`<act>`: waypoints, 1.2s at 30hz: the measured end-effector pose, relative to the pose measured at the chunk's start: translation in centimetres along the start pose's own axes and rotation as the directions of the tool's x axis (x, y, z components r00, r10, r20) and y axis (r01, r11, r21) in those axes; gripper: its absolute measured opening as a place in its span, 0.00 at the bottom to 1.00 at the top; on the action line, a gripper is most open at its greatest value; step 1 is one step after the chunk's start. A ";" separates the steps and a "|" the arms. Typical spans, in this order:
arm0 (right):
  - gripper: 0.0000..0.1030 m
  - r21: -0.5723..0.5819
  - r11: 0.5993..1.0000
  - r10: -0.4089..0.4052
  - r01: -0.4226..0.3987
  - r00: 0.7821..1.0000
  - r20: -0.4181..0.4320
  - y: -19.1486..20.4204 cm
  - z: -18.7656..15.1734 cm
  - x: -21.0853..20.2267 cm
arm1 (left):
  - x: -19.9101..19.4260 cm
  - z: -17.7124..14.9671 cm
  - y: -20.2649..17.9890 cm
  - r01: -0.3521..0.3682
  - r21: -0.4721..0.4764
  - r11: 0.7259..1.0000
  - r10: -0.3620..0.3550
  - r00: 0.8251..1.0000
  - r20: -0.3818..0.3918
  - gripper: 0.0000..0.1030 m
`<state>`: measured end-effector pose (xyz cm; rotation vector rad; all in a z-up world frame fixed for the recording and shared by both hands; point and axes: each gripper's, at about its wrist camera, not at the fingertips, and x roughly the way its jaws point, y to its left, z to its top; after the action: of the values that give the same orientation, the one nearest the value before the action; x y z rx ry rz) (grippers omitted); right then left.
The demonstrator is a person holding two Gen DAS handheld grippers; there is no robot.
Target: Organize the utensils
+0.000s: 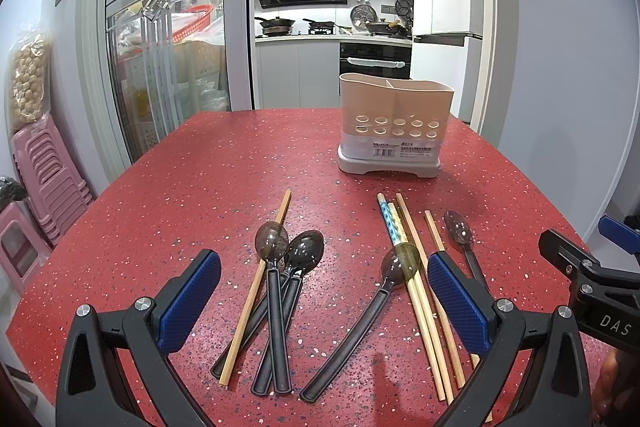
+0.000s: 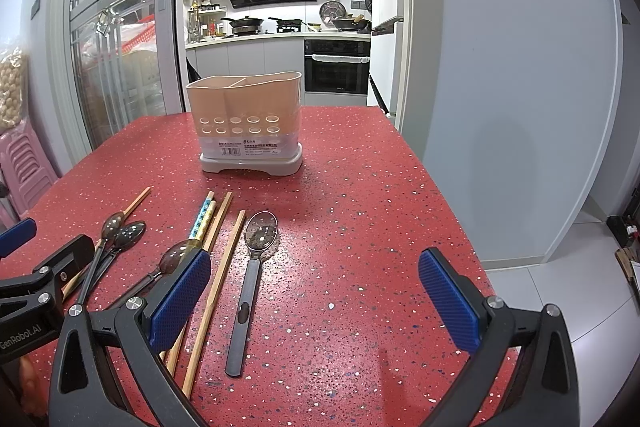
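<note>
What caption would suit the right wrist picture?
Open right gripper above a red table, where spoons and chopsticks lie before an empty utensil holder.

Red table (image 1: pixel 168 195) — spoons (image 1: pixel 276 291), chopsticks (image 1: pixel 420 275), holder (image 1: pixel 394 125)

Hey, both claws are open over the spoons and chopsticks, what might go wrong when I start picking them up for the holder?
1. Three spoons lie crossed over a chopstick; the left claw could pinch several at once.
2. The amber-bowled spoon rests across the chopstick bundle, so lifting either may drag the other.
3. The holder has narrow divided compartments; a tilted utensil may catch the rim. The right claw has the easiest pick, the lone spoon.
</note>
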<state>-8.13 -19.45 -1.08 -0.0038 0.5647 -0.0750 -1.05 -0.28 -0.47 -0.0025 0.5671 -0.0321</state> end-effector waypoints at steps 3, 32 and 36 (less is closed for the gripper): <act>1.00 0.000 1.000 0.000 0.000 1.000 0.000 0.0 0.0 0.0 | 0.0 0.0 0.0 0.000 0.000 1.000 0.000 1.000 0.000 1.00; 1.00 0.013 1.000 0.017 -0.016 0.999 -0.047 0.1 -0.1 1.0 | 0.8 0.2 0.3 0.002 0.002 1.000 -0.001 0.999 -0.046 1.00; 1.00 0.025 0.999 0.050 -0.047 0.992 -0.114 0.0 0.2 2.2 | 2.2 0.6 2.0 -0.008 -0.011 1.000 0.007 0.994 -0.111 1.00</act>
<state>-6.19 -19.65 -2.12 0.0361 0.6784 -0.0345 1.18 1.68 -1.16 -0.0095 0.6787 -0.0216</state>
